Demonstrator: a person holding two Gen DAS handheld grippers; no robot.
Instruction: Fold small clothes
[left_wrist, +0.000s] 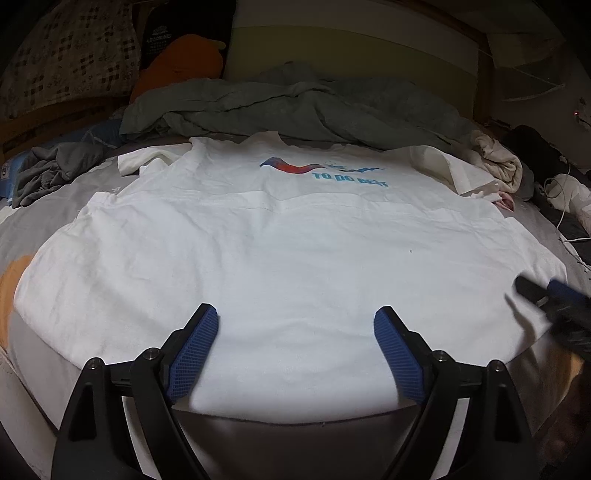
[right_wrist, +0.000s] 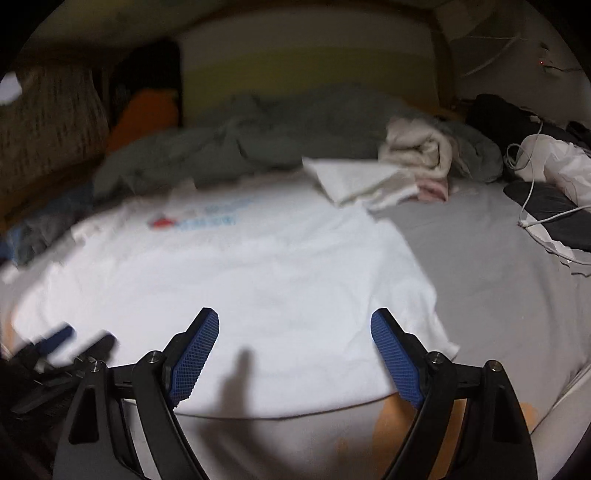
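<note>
A white T-shirt (left_wrist: 280, 251) with a red and blue print and turquoise lettering lies spread flat on the bed, collar at the far side, hem toward me. My left gripper (left_wrist: 295, 317) hovers open over the hem near its middle, nothing between its blue pads. In the right wrist view, which is blurred, the T-shirt (right_wrist: 229, 273) fills the left and centre. My right gripper (right_wrist: 295, 321) stands open over the hem near the shirt's right corner, holding nothing. The right gripper also shows at the right edge of the left wrist view, and the left gripper (right_wrist: 77, 339) at lower left of the right.
A crumpled grey blanket (left_wrist: 288, 107) lies beyond the collar. Grey clothes (left_wrist: 48, 170) are heaped at left, cream cloth (left_wrist: 498, 162) at right. An orange cushion (left_wrist: 181, 62) leans at the back. White cables (right_wrist: 535, 221) and dark items sit on the grey sheet (right_wrist: 480, 266) at right.
</note>
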